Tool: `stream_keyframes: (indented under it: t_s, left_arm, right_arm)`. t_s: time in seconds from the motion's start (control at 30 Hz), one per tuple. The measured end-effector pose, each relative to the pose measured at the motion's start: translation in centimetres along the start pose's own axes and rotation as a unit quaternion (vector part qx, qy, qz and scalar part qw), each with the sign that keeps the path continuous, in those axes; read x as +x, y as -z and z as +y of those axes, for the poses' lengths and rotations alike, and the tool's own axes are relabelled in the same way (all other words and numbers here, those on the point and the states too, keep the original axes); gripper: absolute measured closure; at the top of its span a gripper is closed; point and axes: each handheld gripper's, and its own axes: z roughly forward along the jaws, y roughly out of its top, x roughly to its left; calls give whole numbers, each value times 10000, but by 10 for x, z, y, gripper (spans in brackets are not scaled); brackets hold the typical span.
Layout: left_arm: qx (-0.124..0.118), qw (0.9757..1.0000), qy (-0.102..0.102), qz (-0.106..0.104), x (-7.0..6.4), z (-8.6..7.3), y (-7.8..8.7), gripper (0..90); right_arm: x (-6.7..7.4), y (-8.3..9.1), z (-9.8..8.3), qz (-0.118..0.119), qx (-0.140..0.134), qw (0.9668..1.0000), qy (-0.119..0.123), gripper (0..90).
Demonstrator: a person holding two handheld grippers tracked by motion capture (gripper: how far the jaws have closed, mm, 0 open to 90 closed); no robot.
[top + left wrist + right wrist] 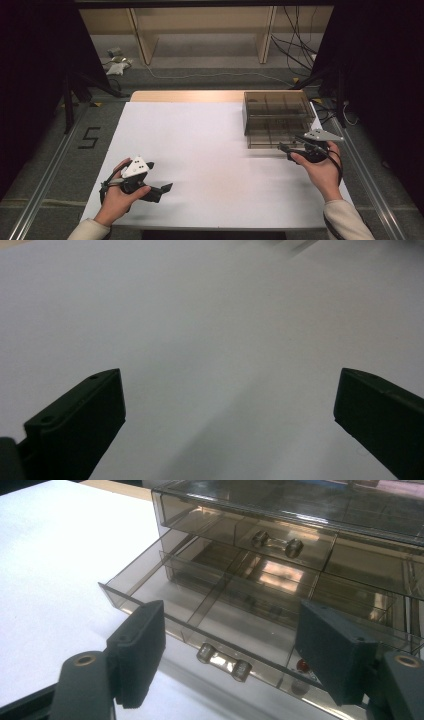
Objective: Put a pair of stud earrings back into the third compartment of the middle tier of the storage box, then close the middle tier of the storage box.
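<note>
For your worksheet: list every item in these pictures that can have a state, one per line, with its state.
Lower drawer: pulled out, handle free.
Upper drawer: pushed in.
Drawer box: upright on the table.
Right gripper: open, holding nothing.
Left gripper: open, holding nothing.

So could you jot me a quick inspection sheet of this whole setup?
Surface: white table, bare in the middle.
Job's things: smoky clear drawer box at the far right; its lower drawer is pulled out, handle free.
Clutter: nothing seen on the table.
Tools: left tool open over bare table; right tool open just in front of the drawer handle, gripping nothing.
Cables: loose cables on the floor behind the table.
Surroundings: wooden frame at the back, dark curtains at the sides, a "5" marked on the floor.
</note>
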Motion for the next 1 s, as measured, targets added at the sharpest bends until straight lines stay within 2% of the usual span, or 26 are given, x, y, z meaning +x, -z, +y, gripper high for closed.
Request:
stream_keyframes:
  t_s: [0.13,0.23,0.3,0.43,0.53,0.83,1.0]
  left_arm:
    - [14,10000,-20,-20,1,1,-1,0]
    - [2,10000,-5,-46,1,1,-1,0]
    - [5,10000,4,-55,1,1,-1,0]
    - [4,10000,11,-35,1,1,-2,0]
    - [9,10000,7,-9,0,2,-2,0]
    - [63,10000,43,29,1,1,-4,0]
    - [81,10000,31,16,1,1,-5,1]
  right_arm:
    - [1,1,0,17,-22,10000,18,296]
    - [1,1,-2,34,15,10000,2,353]
    - [1,2,-3,52,66,10000,28,470]
    - [1,8,-2,27,72,9999,78,765]
    - [1,12,-2,35,157,9997,157,900]
    - [-4,6,-13,-61,640,9976,250,900]
    - [-7,1,-19,-110,827,9963,192,900]
